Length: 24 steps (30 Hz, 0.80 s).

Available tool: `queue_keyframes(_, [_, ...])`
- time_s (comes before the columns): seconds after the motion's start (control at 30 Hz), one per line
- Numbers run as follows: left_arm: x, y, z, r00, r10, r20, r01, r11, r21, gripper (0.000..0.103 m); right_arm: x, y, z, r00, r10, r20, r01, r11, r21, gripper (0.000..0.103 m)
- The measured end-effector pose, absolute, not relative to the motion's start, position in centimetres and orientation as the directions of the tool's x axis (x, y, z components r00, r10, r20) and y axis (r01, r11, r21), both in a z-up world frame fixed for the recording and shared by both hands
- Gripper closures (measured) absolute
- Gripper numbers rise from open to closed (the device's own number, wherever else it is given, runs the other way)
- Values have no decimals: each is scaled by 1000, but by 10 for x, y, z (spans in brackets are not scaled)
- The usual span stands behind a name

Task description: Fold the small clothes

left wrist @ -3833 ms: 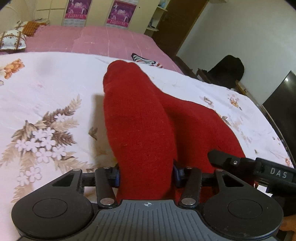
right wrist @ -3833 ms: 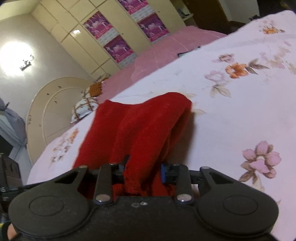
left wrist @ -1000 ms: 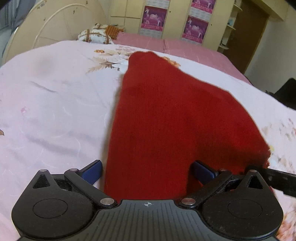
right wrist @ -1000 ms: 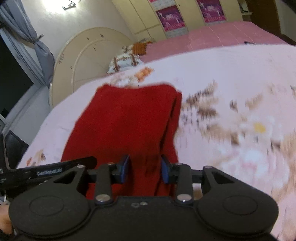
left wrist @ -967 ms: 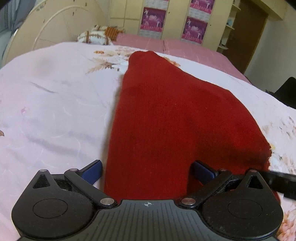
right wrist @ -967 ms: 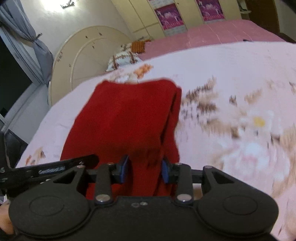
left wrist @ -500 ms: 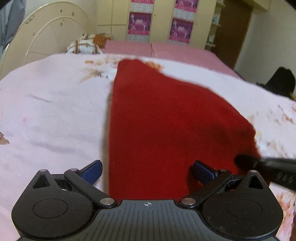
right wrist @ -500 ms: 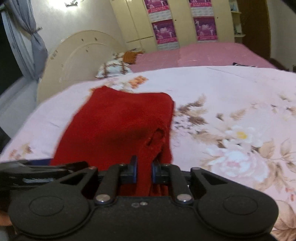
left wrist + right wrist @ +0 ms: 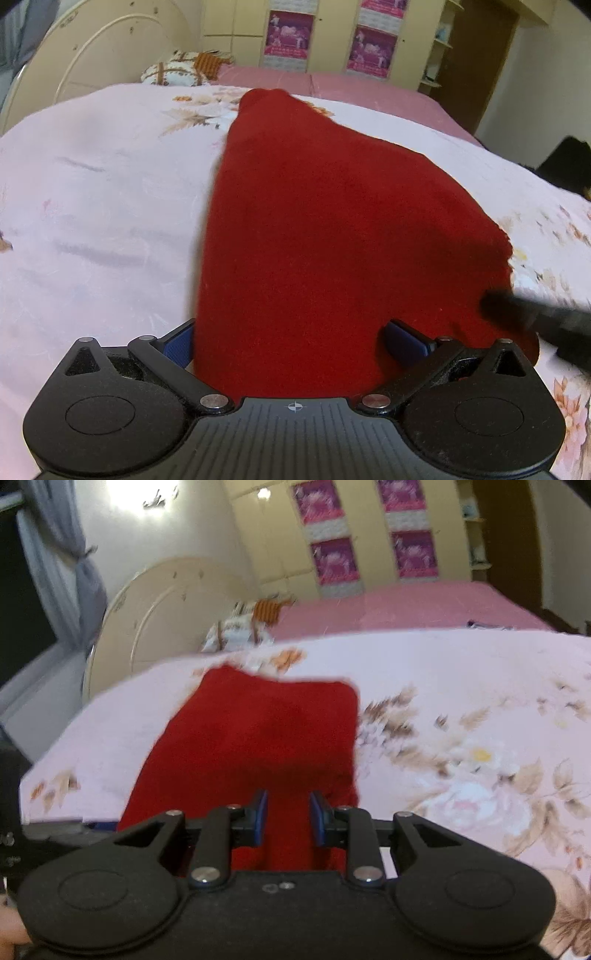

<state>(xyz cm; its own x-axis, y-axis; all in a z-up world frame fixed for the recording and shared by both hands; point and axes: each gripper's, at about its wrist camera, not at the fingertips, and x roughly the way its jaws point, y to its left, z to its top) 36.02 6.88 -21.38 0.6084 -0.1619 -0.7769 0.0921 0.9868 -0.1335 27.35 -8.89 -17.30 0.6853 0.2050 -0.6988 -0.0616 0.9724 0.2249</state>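
A red knitted garment (image 9: 332,229) lies folded flat on the pink floral bedsheet (image 9: 92,206). My left gripper (image 9: 291,339) hangs over its near edge, open wide, with the cloth lying under and between the blue pads (image 9: 179,341). In the right wrist view the same garment (image 9: 258,738) stretches away from my right gripper (image 9: 289,818). Its jaws are opening, with a narrow gap between the pads (image 9: 260,818) and the red cloth lying flat below them. The right gripper's dark finger (image 9: 535,314) shows blurred at the garment's right corner in the left wrist view.
A cream headboard (image 9: 166,602) and patterned pillows (image 9: 177,70) are at the bed's far end, beside a pink cover (image 9: 351,83). Cupboards with purple posters (image 9: 332,557) stand behind. A dark bag (image 9: 565,166) sits off the right side. A grey curtain (image 9: 62,554) hangs left.
The right gripper's jaws, nearly shut on a raised cloth edge half a second ago, now stand wider. The cloth has dropped flat. The right view has tipped up; the left gripper has stayed open.
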Motion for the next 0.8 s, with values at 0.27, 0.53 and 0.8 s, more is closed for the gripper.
queue_keyframes(0.27, [361,67,-207,581,-153,-800,74,988,-135,0,274,-91,-189,642,217,-736,-47,968,245,75])
queue_keyframes(0.53, [362,63,-207,574,-133,-808,68,991,-115,0,274,-94,-163,714,207,-669,-45,967,251,67])
queue_keyframes(0.8, [360,62,-206,571,-128,-811,74,992,-104,0,265,-91,-195,641,135,-756,-48,990,136,72])
